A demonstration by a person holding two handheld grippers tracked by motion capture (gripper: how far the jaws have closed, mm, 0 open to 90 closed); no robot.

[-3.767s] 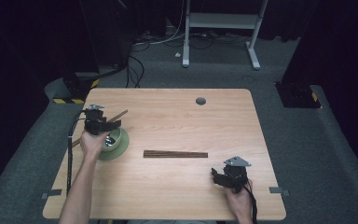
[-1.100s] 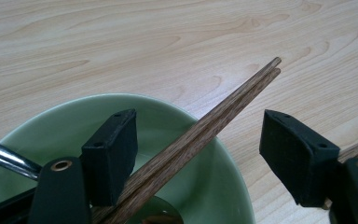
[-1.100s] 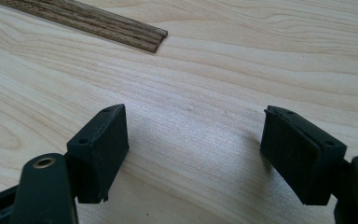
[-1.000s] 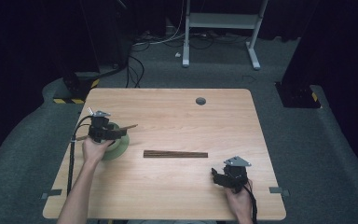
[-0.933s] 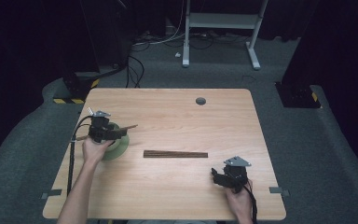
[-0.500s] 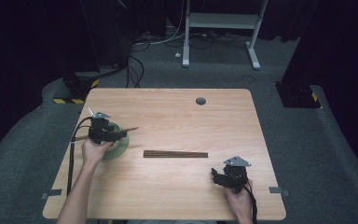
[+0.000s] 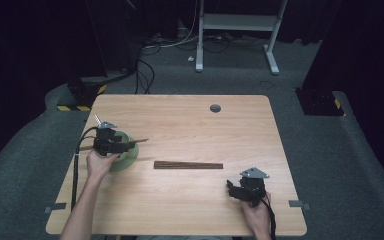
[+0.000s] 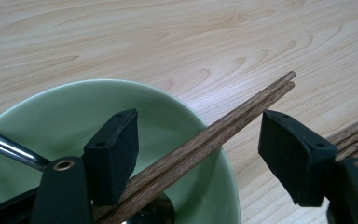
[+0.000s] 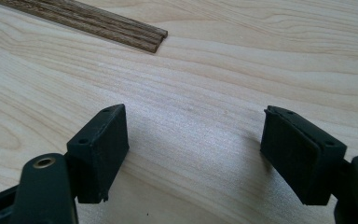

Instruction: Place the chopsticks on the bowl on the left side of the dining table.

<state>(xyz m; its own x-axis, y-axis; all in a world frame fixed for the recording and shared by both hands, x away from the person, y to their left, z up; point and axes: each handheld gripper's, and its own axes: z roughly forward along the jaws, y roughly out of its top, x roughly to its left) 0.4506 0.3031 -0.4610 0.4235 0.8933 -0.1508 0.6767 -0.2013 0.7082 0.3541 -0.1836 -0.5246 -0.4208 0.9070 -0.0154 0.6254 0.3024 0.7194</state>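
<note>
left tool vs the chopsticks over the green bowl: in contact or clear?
Cannot tell. In the left gripper view the left tool stands wide open astride the chopsticks; they pass close behind the left pad, hiding any gap. They lie across the green bowl.

Wood table [image 7: 190, 120] w/ round grommet [image 7: 215, 108]; behind it white desk frame [image 7: 240, 22], floor cables [image 7: 145, 70], prob. hazard-striped base [image 7: 80, 107].

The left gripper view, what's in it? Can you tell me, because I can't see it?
A pair of dark brown wooden chopsticks rests across the rim of a round pale green ceramic bowl on a light wooden table. The left claw stands open around the chopsticks, with a shiny metal utensil handle in the bowl.
</note>
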